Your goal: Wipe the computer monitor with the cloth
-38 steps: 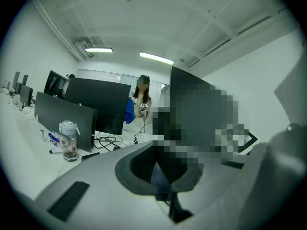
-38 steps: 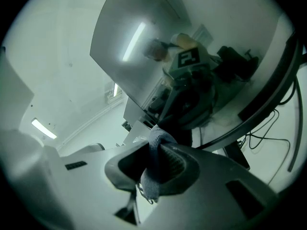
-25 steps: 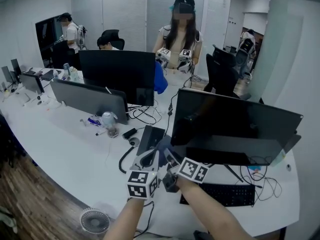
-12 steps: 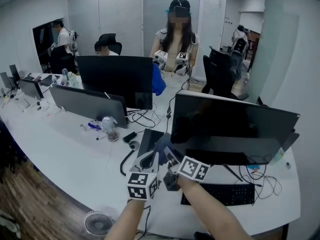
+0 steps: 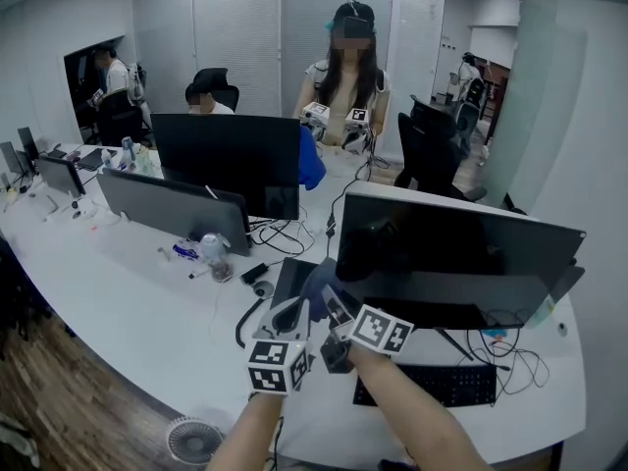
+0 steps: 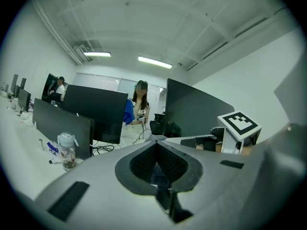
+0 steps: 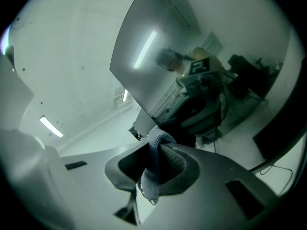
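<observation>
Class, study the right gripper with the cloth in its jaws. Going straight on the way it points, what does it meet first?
Most likely the monitor, directly ahead of the right gripper. Its cloth would touch first, though depth is unclear.

Left gripper: light grey moulded shell. 2 black pads with a fine cross-hatch texture sit in a dark grey rounded surround. 1 dark rectangular slot on each side of the shell.

Right gripper: matching grey shell, dark surround and slots.

Each gripper carries 1 white cube, left cube and right cube, with black square markers on the visible faces.

Forearms bare.
</observation>
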